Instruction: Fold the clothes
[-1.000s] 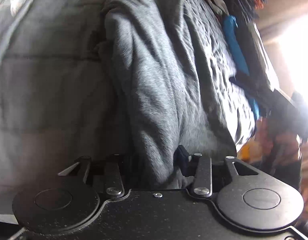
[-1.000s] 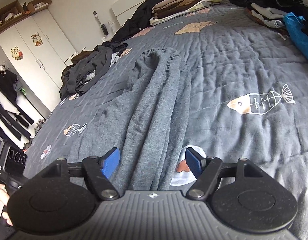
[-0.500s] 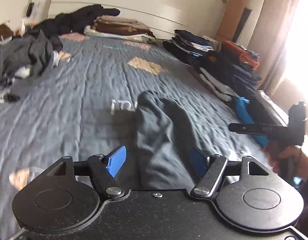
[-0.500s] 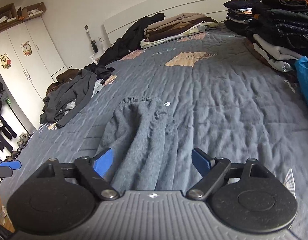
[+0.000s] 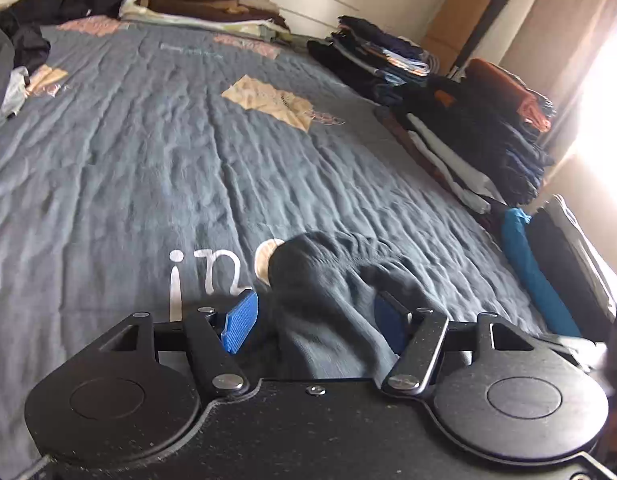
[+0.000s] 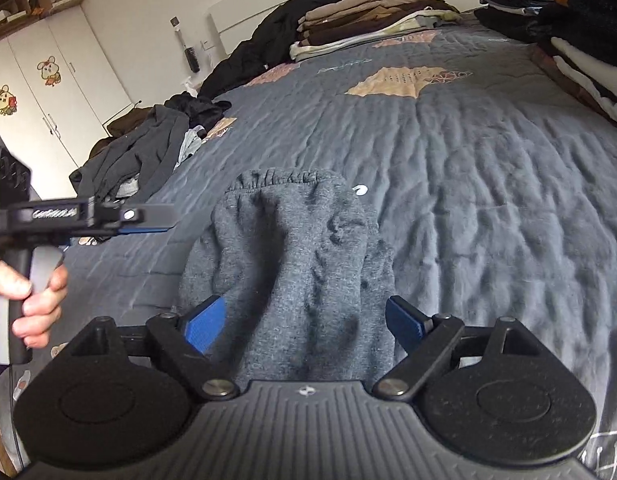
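Grey fleece sweatpants (image 6: 296,276) lie bunched on the quilt (image 6: 488,184) between our wide-spread fingers, left gripper (image 5: 312,320) and right gripper (image 6: 304,320) gripping nothing; folded stacks (image 5: 460,140) sit beyond them to the right, a loose heap (image 6: 140,160) to the left, so sorting looks partway.

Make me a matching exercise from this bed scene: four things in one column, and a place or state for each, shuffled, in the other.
Things:
1. grey sweatpants
2. blue garment
3. brown and beige folded pile
4. right gripper

Places or states:
A. by the headboard
B. open, fingers on either side of the cloth
C. bunched in the middle of the quilt
D. at the bed's edge, below the dark folded stack

Pairs: 1-C, 2-D, 3-A, 4-B
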Available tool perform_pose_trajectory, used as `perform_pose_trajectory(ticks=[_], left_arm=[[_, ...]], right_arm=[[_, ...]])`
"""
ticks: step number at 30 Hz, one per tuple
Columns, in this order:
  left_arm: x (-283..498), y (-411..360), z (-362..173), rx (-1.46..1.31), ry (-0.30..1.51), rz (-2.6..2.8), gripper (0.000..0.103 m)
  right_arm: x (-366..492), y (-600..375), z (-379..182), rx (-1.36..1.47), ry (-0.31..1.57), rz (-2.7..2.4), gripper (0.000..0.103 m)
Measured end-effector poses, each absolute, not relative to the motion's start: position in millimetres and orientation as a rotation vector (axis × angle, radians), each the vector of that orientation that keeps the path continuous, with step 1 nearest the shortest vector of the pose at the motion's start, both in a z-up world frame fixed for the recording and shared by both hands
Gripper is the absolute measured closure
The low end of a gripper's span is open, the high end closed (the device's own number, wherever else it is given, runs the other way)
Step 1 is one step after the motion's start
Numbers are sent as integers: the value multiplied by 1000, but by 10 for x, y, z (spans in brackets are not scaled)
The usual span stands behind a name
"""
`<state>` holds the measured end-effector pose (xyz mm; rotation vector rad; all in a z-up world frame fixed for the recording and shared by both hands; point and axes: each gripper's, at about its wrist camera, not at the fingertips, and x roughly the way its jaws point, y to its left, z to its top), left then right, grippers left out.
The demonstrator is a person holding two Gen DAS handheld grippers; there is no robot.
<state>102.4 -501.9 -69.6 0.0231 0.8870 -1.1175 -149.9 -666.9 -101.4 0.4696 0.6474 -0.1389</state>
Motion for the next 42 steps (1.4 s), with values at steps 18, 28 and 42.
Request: perform_pose_trajectory(ticks=[18, 28, 42], left_arm=[[944, -5578, -828, 405, 726, -1272, 77], [934, -4933, -403, 148, 790, -1176, 61], [301, -5894, -351, 241, 893, -1186, 47]], right_arm=[[-1460, -6639, -1226, 433, 725, -136, 15], [-1518, -6708, -1146, 431, 708, -137, 14], [-1753, -7178, -978, 531, 675, -328, 14]])
